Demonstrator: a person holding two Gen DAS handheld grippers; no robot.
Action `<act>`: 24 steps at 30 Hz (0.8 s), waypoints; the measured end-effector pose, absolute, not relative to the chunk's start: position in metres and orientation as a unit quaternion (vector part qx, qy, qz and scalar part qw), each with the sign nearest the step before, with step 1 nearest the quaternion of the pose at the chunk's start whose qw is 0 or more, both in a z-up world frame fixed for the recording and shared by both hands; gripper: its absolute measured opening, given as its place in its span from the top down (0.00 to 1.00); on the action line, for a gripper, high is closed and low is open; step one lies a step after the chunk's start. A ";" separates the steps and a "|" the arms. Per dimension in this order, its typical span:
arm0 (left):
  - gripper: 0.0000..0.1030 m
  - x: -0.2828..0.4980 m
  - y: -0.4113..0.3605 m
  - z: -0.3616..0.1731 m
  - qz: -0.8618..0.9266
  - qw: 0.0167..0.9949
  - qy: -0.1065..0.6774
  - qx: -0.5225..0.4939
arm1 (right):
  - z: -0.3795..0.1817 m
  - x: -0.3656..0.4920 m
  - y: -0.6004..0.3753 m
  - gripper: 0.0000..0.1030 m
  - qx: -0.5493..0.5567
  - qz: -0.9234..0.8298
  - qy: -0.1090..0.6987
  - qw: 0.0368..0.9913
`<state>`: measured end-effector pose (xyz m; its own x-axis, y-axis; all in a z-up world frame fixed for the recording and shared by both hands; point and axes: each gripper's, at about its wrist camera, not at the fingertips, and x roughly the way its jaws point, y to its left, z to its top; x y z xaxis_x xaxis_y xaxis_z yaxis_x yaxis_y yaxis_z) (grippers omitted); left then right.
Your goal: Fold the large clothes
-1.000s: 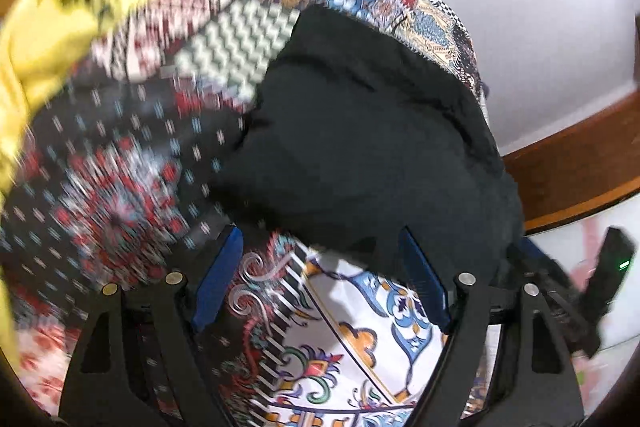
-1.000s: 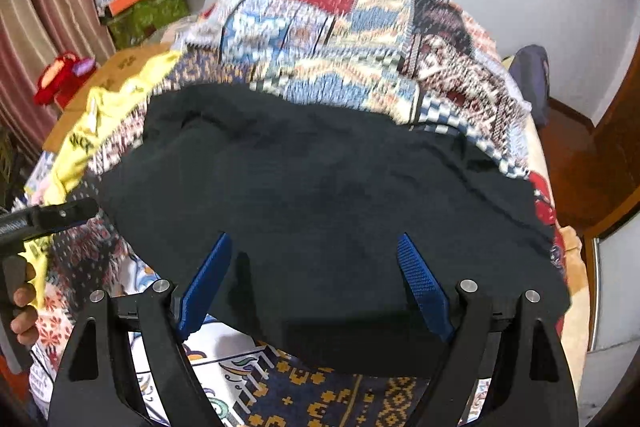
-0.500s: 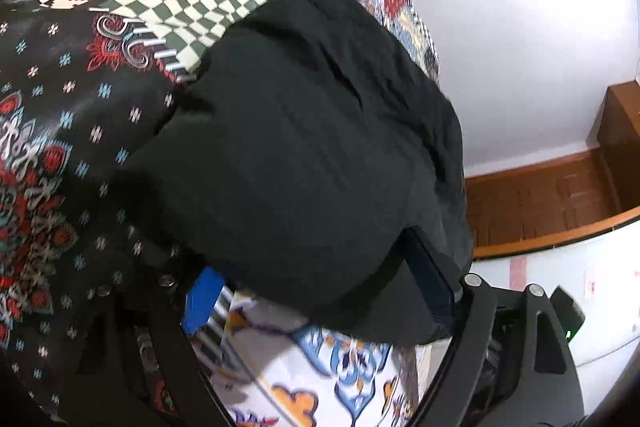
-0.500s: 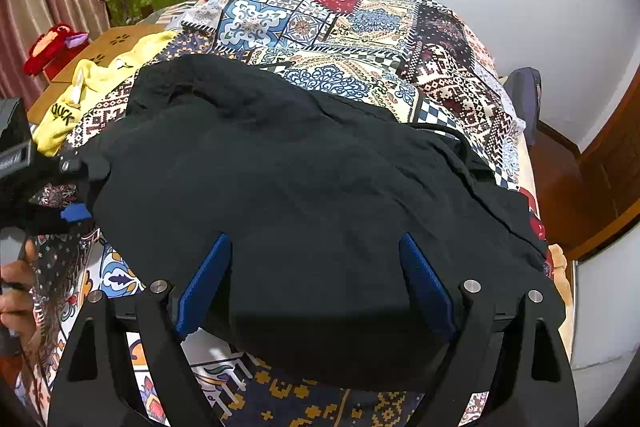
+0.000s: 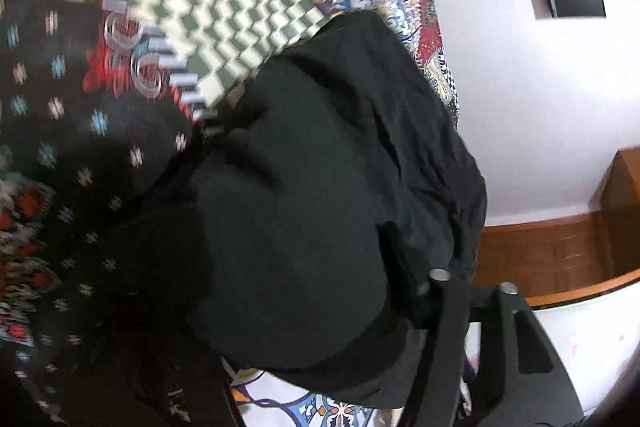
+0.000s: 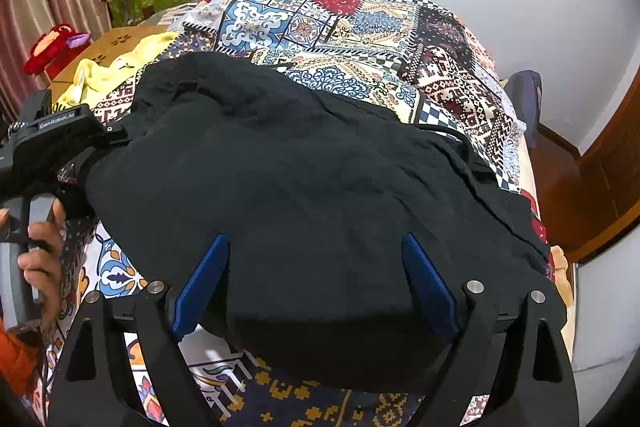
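A large black garment [image 6: 304, 187] lies spread on a patchwork bedspread [image 6: 360, 23]. My right gripper [image 6: 316, 283] is open, its blue pads on either side of the garment's near edge, which bulges up between them. In the left wrist view the same black garment [image 5: 320, 207] covers my left gripper's fingers, so their state is hidden; only the right arm of the frame [image 5: 460, 327] shows. In the right wrist view the left gripper [image 6: 60, 143] sits at the garment's left edge, held by a hand.
A yellow garment [image 6: 116, 71] lies at the bed's left side. Clutter and a red toy [image 6: 56, 47] stand by the curtain on the left. A wooden door [image 6: 616, 163] is at the right, with a white wall behind the bed.
The left gripper has pushed forward into the black garment's left edge, and cloth now covers its fingers. The right gripper has moved closer over the near edge.
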<state>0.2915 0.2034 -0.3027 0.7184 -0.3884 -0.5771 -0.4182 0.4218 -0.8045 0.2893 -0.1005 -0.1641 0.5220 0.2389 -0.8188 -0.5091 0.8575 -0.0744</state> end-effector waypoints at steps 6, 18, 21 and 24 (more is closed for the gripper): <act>0.64 0.287 0.193 -0.257 0.038 0.816 0.367 -0.445 | -0.155 0.290 -0.110 0.15 -0.140 0.221 0.454 0.852; 0.68 0.227 0.189 -0.126 0.130 0.928 0.245 -0.250 | -0.111 0.296 -0.094 0.15 -0.051 0.258 0.440 0.859; 0.68 0.214 0.177 -0.105 0.147 0.945 0.227 -0.183 | -0.120 0.290 -0.067 0.15 -0.066 0.286 0.446 0.846; 0.68 0.213 0.165 -0.100 0.151 0.953 0.226 -0.135 | -0.138 0.282 -0.037 0.15 -0.097 0.296 0.457 0.833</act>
<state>0.2126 0.1650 -0.1004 0.8525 0.2265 -0.4712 -0.3484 0.9181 -0.1890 0.2816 -0.0372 -0.1380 0.4075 0.4049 -0.8185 -0.5814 0.8062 0.1094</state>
